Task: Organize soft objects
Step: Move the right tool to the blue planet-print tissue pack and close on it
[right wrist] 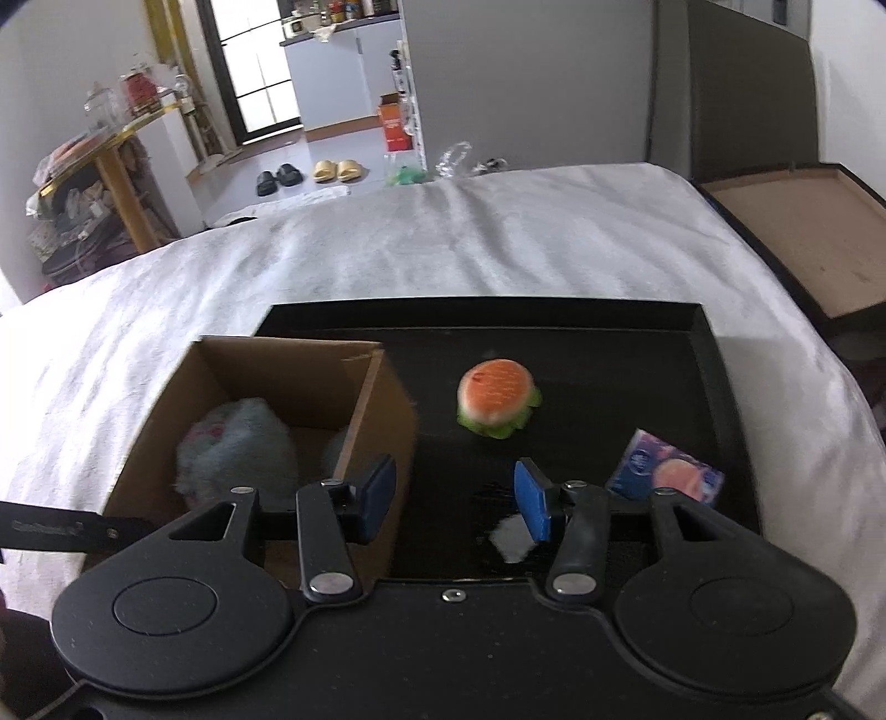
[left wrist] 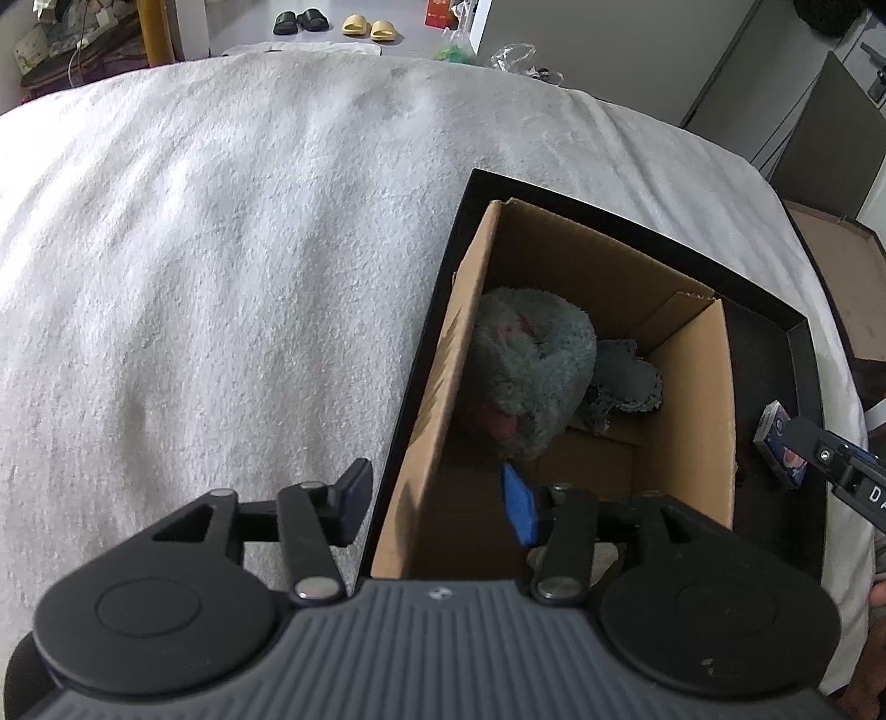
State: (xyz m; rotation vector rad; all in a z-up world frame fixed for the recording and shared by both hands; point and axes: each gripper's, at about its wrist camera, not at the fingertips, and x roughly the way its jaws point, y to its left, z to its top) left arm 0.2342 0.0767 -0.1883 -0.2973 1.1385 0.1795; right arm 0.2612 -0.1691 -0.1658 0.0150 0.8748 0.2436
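Note:
A cardboard box (left wrist: 686,399) (right wrist: 310,382) stands at the left end of a black tray (left wrist: 797,343) (right wrist: 609,376) on a white-covered bed. Inside it lie a fluffy grey-and-pink plush (left wrist: 526,365) (right wrist: 238,443) and a grey knitted cloth (left wrist: 626,382). My left gripper (left wrist: 437,504) hovers open over the box's near left wall, nothing between its fingers. My right gripper (right wrist: 454,498) is open above the tray, empty. Ahead of it sits a soft burger toy (right wrist: 498,399), and to its right a blue tissue pack (right wrist: 664,471) (left wrist: 781,448). A white scrap (right wrist: 512,537) lies below its right finger.
The white bedcover (left wrist: 221,277) (right wrist: 498,243) spreads to the left and behind the tray. A flat brown-lined lid or case (right wrist: 803,238) lies off the bed's right side. Slippers (right wrist: 310,171), a shelf (right wrist: 99,183) and bags (left wrist: 459,50) are on the floor beyond.

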